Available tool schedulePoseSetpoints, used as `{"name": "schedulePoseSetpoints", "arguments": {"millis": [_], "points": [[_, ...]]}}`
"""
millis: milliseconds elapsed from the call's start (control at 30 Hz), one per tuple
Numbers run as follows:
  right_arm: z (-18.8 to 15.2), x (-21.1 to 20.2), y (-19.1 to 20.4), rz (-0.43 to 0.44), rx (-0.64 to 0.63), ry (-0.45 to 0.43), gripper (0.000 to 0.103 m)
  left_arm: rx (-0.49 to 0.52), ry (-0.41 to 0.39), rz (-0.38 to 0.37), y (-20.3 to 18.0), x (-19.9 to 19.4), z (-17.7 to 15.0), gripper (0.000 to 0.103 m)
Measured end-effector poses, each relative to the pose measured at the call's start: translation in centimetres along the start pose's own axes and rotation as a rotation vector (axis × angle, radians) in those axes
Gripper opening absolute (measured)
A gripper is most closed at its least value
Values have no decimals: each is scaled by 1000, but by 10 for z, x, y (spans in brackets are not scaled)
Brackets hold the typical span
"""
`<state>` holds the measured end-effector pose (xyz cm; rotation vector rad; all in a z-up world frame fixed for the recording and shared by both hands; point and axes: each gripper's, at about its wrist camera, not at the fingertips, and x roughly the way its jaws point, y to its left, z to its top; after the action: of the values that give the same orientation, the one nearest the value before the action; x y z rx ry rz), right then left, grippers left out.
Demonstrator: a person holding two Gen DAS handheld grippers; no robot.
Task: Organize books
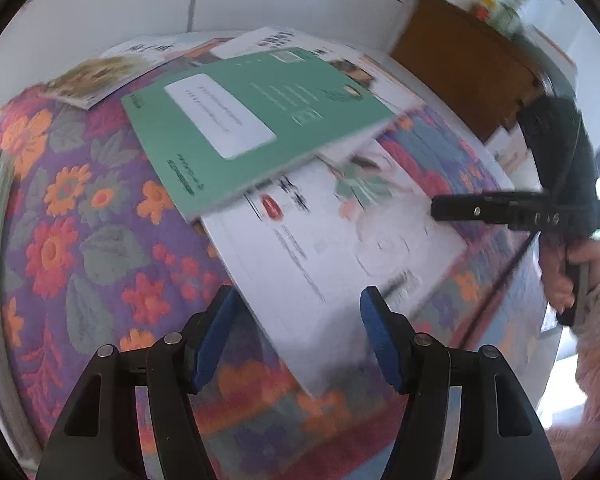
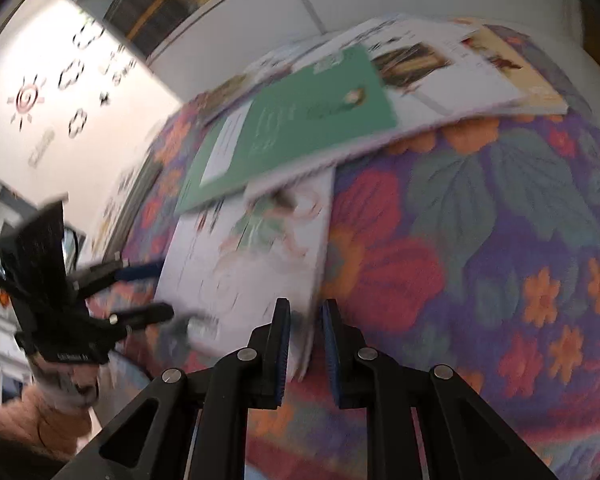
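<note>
The right fingers [image 2: 282, 340] pinch the white book's [image 2: 256, 272] corner to drag it from under the green book [image 2: 296, 120], while the left fingers [image 1: 216, 336] straddle its other corner, open.

Both wrist views look steeply down, close over the same white book [image 1: 340, 248] from opposite sides

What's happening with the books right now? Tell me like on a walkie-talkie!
Right gripper shut on white book edge. Left gripper open, white book's corner between its fingers, not pinched. Green book overlaps its far end. Over.
</note>
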<state>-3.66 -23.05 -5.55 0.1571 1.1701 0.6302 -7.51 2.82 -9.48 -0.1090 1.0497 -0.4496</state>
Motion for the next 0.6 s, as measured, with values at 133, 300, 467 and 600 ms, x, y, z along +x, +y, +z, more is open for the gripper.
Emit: {"name": "schedulePoseSetpoints", "arguments": {"millis": [133, 300, 467, 600], "points": [[19, 17, -12, 98, 35, 15, 15, -101, -21, -14, 19, 4, 16, 60], [39, 13, -26, 114, 98, -3, 15, -118, -33, 27, 27, -1, 22, 58], [61, -29, -31, -26, 47, -165, 16, -217, -97, 28, 55, 0, 36, 58], [97, -13, -33, 2, 62, -197, 18, -269, -118, 27, 66, 7, 53, 58]]}}
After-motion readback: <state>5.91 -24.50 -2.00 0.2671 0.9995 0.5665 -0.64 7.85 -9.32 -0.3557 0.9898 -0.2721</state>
